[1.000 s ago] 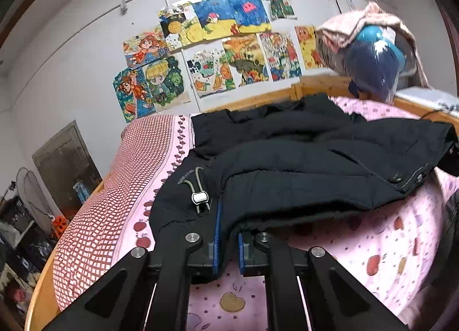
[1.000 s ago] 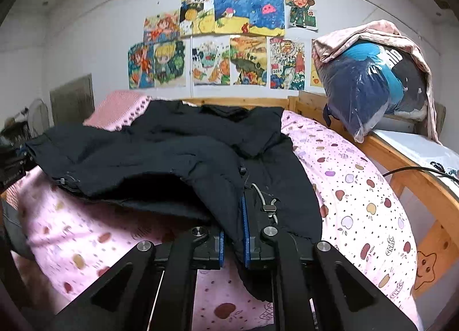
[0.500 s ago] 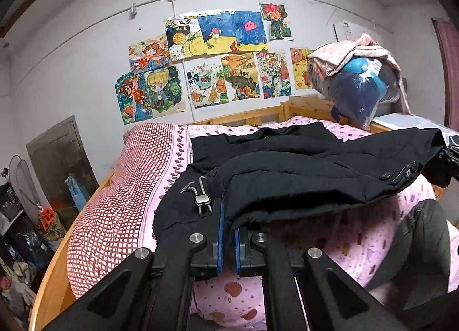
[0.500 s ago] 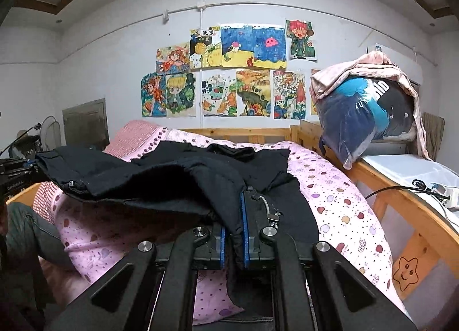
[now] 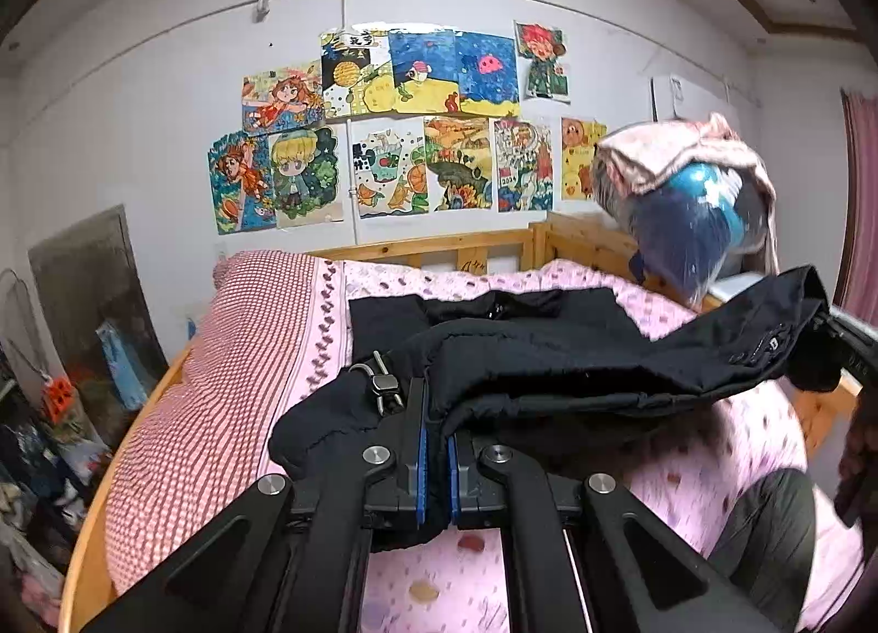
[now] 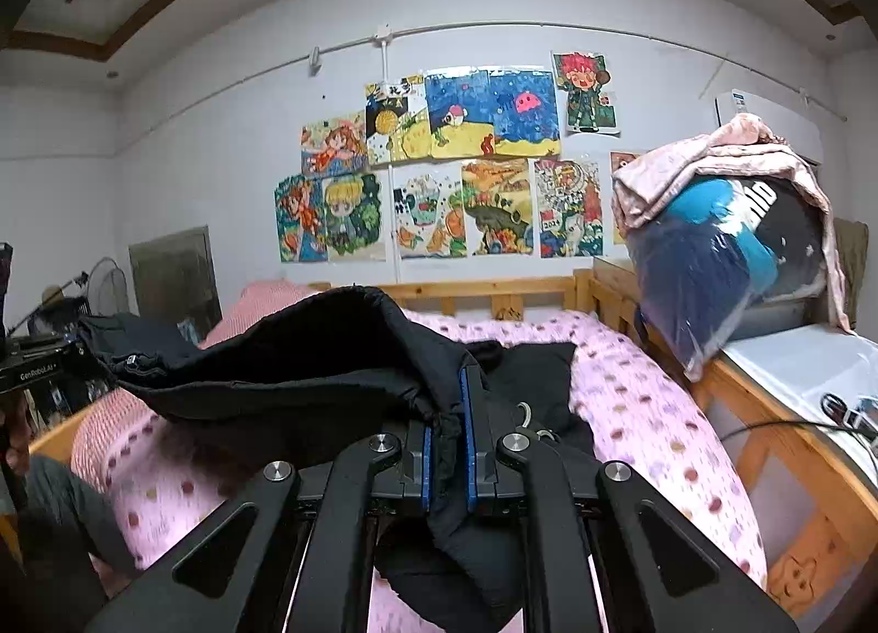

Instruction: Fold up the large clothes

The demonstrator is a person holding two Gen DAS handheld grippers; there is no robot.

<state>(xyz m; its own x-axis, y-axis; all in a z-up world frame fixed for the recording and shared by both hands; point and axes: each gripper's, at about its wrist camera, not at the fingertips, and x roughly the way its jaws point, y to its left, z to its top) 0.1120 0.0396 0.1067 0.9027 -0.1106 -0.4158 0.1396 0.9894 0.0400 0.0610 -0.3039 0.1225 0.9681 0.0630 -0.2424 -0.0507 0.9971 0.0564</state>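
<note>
Pink spotted bedding covers the bed (image 5: 730,468), and above it hangs the black jacket (image 5: 576,358), far end lying on it. Left gripper (image 5: 434,446) and right gripper (image 6: 449,443) each pinch jacket fabric, jaws nearly closed.

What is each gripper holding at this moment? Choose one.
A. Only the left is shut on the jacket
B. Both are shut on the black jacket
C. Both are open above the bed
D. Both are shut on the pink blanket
B: the left gripper and the right gripper each have black jacket fabric pinched between their blue pads, with the cloth lifted above the pink bedsheet.
</note>
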